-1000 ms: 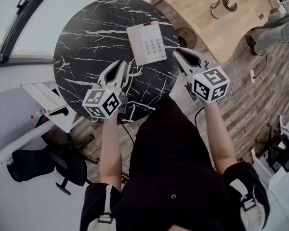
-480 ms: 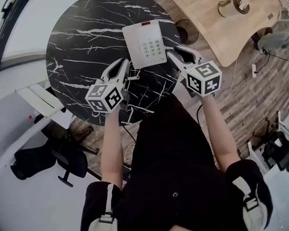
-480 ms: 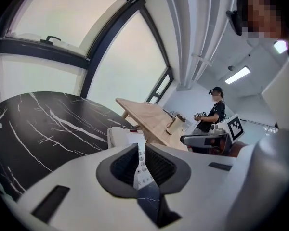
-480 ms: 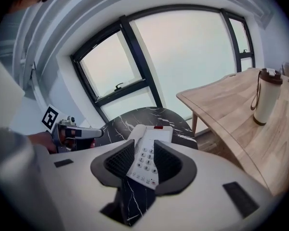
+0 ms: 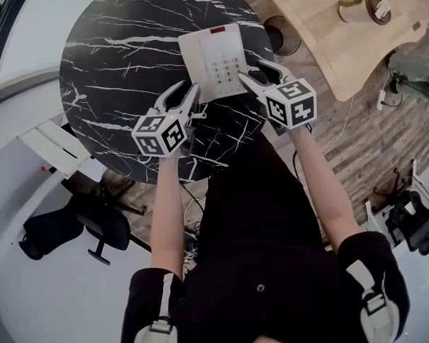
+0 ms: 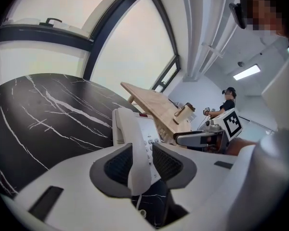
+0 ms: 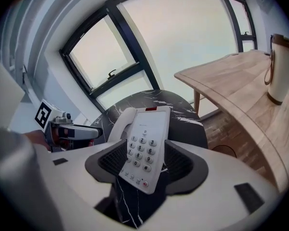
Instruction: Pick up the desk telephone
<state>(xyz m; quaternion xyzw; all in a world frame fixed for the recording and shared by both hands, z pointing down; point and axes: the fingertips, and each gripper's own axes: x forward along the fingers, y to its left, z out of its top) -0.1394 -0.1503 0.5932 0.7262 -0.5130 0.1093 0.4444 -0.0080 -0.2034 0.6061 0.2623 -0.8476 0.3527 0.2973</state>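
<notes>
Two counters take up most of what I see below me: a round black marble counter [image 5: 129,48] veined in white, and to its right a pale wooden counter [image 5: 322,34] standing over a plank floor [image 5: 372,120]. A black office chair [image 5: 79,234] stands on the floor to my left, below the marble edge. The white desk telephone [image 5: 218,61] lies flat on the marble counter, on its right half and near the rim closest to me, with its handset along its left side, its keypad to the right and a red strip at its far end. My left tool [image 5: 187,91] hangs just off the telephone's near left corner, and its jaws are opening; looking along them, the handset side stands in line with the gap, and neither pad presses on it. My right tool [image 5: 256,71] sits just off the near right corner, and its jaws are opening wider than the left's; the keypad end shows in the gap between its pads, untouched, so both tools are released and hold nothing. A thin white cord [image 5: 199,111] curls on the marble beside the left tool. Smallest of all, a cream cup [image 5: 361,9] with a brown handle stands on the wooden counter, well away from the telephone.
</notes>
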